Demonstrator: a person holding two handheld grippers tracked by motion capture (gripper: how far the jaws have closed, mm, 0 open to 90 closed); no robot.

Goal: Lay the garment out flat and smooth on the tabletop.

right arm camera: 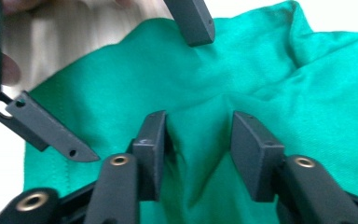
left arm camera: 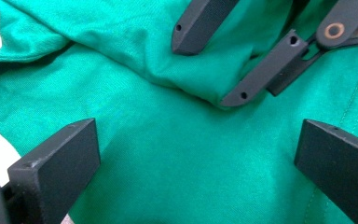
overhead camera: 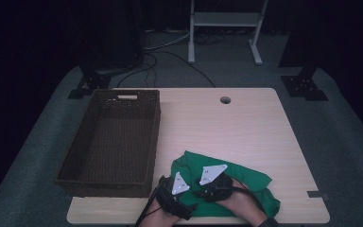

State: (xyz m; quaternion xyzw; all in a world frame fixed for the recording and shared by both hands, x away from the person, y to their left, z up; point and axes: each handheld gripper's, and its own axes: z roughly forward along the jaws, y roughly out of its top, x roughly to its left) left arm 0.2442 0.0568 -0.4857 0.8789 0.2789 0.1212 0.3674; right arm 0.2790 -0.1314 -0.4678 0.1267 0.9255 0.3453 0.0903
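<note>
A crumpled green cloth (overhead camera: 248, 182) lies at the table's near edge, right of centre. Both hands hold grippers side by side over its left part. My left gripper (left arm camera: 198, 137) hovers with its jaws wide apart above the fabric (left arm camera: 168, 154), nothing pinched. My right gripper (right arm camera: 199, 123) presses down on the cloth (right arm camera: 270, 70) with its jaws partly closed and a raised fold of fabric standing between them; the pads do not clearly squeeze it. In the left gripper view the right gripper (left arm camera: 207, 70) straddles that fold. The left gripper (right arm camera: 137, 98) appears opposite in the right gripper view.
A dark brown wicker basket (overhead camera: 155, 137) stands empty on the left of the light wooden table (overhead camera: 227, 123). A cable hole (overhead camera: 225, 100) sits near the far edge and a dark tape mark (overhead camera: 317, 194) at the right edge.
</note>
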